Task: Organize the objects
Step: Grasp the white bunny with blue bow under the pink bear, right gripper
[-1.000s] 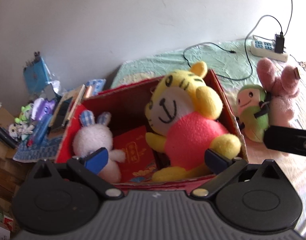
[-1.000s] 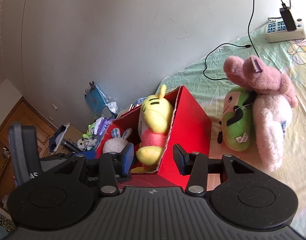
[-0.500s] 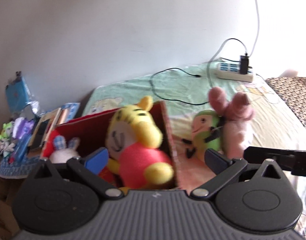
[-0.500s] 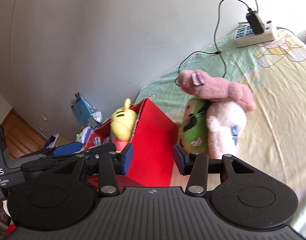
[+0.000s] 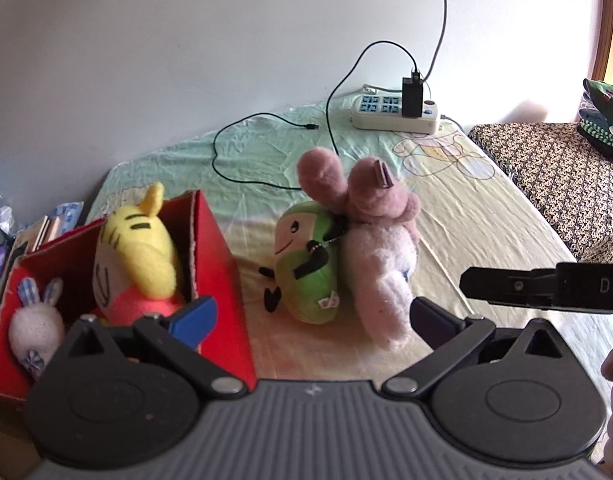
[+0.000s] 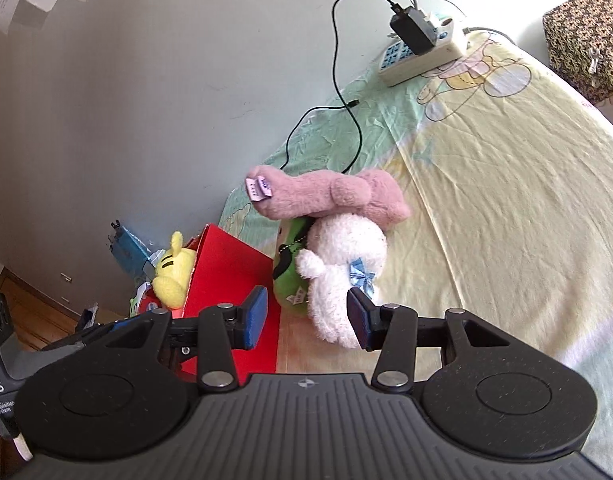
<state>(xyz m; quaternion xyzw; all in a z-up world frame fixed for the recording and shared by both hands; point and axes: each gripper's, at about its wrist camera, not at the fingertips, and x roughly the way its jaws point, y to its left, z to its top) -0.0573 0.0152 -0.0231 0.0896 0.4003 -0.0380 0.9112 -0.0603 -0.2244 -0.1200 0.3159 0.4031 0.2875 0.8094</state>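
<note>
A red box (image 5: 218, 256) (image 6: 234, 272) stands on the bed at the left and holds a yellow tiger plush (image 5: 138, 248) (image 6: 172, 276) and a small white bunny (image 5: 32, 320). To its right a green plush (image 5: 310, 264) (image 6: 286, 280) leans against a pink-eared white bunny plush (image 5: 382, 256) (image 6: 342, 256). My left gripper (image 5: 312, 320) is open and empty, in front of the green plush and the box corner. My right gripper (image 6: 306, 316) is open and empty, its fingers just short of the white bunny's lower body; its arm shows in the left wrist view (image 5: 546, 286).
A power strip (image 5: 394, 114) (image 6: 418, 56) with a black charger and a trailing black cable (image 5: 266, 184) lies at the back by the wall. A patterned bedspread (image 5: 562, 176) lies to the right. Books and clutter (image 5: 38, 228) sit left of the bed.
Both grippers have swung right, from the box toward the green and pink plush. The right gripper's jaws have opened wider and come close to the white bunny plush.
</note>
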